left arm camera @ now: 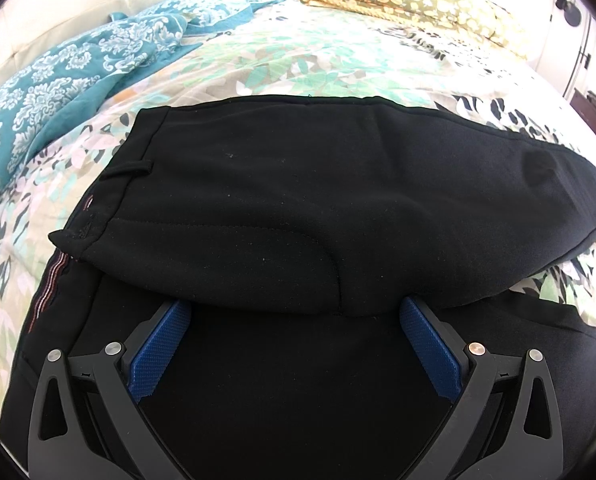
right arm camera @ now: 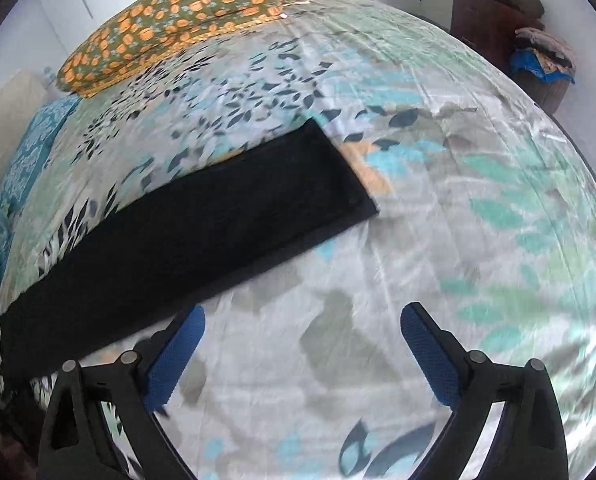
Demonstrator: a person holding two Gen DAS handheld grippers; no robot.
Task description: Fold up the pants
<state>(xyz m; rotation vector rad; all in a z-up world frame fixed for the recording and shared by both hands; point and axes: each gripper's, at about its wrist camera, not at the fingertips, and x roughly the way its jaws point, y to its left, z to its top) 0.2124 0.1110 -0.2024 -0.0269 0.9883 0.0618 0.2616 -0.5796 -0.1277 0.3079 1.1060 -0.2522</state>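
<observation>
With both the left gripper [left arm camera: 294, 316] and right gripper [right arm camera: 301, 320] spread wide and holding nothing, the black pants [left arm camera: 298, 184], whose leg ran toward two o'clock, risked slipping unfolded.

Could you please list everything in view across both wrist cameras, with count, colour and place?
pants: one, black, laid on the bed, top part folded over; leg end stretched out flat
bedspread: one, leaf print in green, grey and white, covers the bed
pillow: one, olive with orange print, far end of bed
blanket: one, teal with white pattern, bunched at the bed's left edge
dresser: one, dark brown, far right, cloth piled on it
left gripper: black with blue fingers, open over the pants
right gripper: black with blue fingers, open over the bedspread, nothing between them
</observation>
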